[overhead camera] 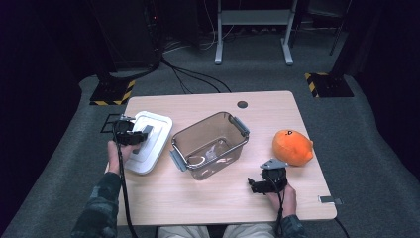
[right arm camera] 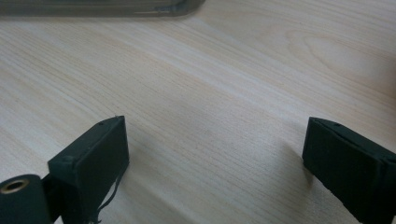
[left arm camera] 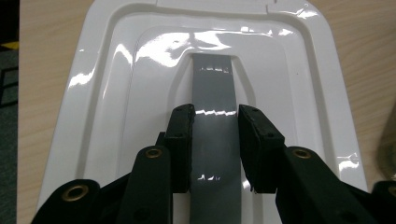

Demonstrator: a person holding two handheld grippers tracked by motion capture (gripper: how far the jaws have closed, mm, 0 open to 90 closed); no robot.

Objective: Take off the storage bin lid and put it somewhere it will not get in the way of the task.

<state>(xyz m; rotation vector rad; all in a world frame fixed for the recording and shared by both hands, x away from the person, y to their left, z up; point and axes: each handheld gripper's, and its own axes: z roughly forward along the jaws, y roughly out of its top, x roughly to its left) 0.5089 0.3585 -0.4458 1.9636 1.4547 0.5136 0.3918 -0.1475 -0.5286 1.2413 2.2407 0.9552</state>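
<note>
Left gripper [left arm camera: 215, 140] sat over the white lid [overhead camera: 147, 141], jaws clamped on either side of its raised grey handle strip [left arm camera: 212, 93] (strip's long axis ran 12 to 6 between the pads). Lid lay flat at 9 o'clock of the clear bin [overhead camera: 210, 144]. Right gripper [overhead camera: 260, 186] rested agape on the table [overhead camera: 198, 198], farther from the lid.

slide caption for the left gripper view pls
Left tongs closed on the grey handle strip of a white container lid lying on the wooden table.
</note>
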